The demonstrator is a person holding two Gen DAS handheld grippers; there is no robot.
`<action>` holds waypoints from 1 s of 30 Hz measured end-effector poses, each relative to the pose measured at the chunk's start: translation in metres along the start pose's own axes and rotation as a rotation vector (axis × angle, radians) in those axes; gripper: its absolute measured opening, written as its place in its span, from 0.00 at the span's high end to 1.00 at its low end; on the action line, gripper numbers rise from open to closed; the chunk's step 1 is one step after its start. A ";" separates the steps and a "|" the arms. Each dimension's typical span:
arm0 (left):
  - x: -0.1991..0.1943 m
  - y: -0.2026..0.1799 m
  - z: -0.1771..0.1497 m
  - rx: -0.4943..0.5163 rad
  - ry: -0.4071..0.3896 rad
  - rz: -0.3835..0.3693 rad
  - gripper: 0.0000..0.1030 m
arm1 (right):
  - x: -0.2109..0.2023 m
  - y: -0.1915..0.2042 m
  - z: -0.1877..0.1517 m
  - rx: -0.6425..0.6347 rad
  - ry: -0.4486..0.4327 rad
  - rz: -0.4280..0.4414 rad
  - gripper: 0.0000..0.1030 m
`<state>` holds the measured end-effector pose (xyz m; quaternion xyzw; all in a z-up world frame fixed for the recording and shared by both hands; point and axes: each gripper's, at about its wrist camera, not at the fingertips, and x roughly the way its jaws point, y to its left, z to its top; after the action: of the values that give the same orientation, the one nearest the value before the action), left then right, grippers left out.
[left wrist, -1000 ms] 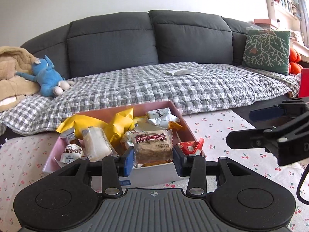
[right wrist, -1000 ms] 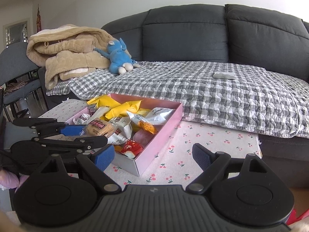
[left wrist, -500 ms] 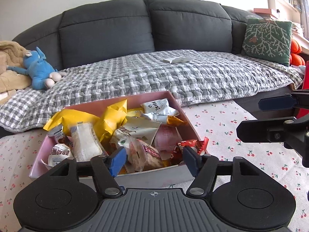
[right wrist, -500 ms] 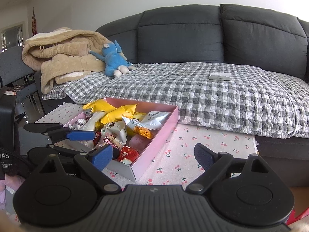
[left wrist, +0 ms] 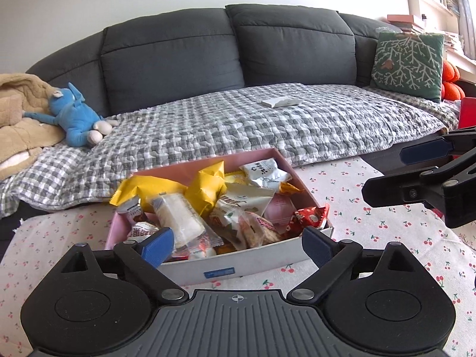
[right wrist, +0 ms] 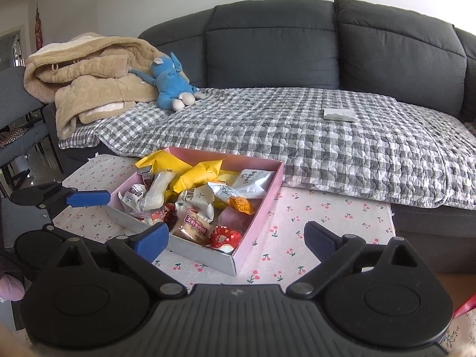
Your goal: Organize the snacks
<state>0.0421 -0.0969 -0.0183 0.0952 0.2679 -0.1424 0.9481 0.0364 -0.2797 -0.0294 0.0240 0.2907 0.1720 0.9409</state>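
1. Left gripper [left wrist: 238, 245]: held low and level, aimed at the near wall of the pink snack box [left wrist: 190, 172]. Jaws spread wide, nothing between the blue pads [left wrist: 157, 245]. The pads sit just short of the box's white near wall, one at each side of it.

2. Right gripper [right wrist: 235, 239]: also low and level, pointing toward the sofa [right wrist: 297, 44]. Jaws wide apart and empty. Its left pad overlaps the near corner of the box in this view; whether they touch, cannot tell. Its right pad hangs over the cherry-print tablecloth [right wrist: 327, 211].

3. In the left wrist view the right gripper enters at 3 o'clock, fingers pointing toward 9 o'clock, apart from the box. In the right wrist view the left gripper enters at 9 o'clock, one blue pad reaching the box's left rim.

4. The box rests on the tablecloth, in front of the sofa's edge, and is heaped with wrapped snacks.

5. Contents, right wrist view: yellow packets [right wrist: 193, 172] at the far side, a white pouch [right wrist: 253, 180] toward 1 o'clock, a brown-label biscuit pack [right wrist: 193, 226] near the front, a red candy wrapper [right wrist: 224, 236] in the near corner, an orange-tipped wrapper [right wrist: 238, 200] mid-box.

6. Surroundings: grey checked quilt [right wrist: 327, 142] over the sofa seat, blue plush toy [right wrist: 169, 83] beside a tan blanket [right wrist: 89, 80] at 10 o'clock, a small white packet [right wrist: 339, 115] on the quilt, a green patterned cushion [left wrist: 407, 61] at the sofa's right end.
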 end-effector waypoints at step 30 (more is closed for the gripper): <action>-0.071 0.095 -0.042 -0.164 0.225 0.189 0.00 | 0.000 0.101 -0.039 0.237 0.164 -0.214 0.00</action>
<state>-0.0061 0.0189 -0.0057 0.0578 0.3731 -0.0186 0.9258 -0.0165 -0.1874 -0.0477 0.0895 0.3856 0.0369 0.9176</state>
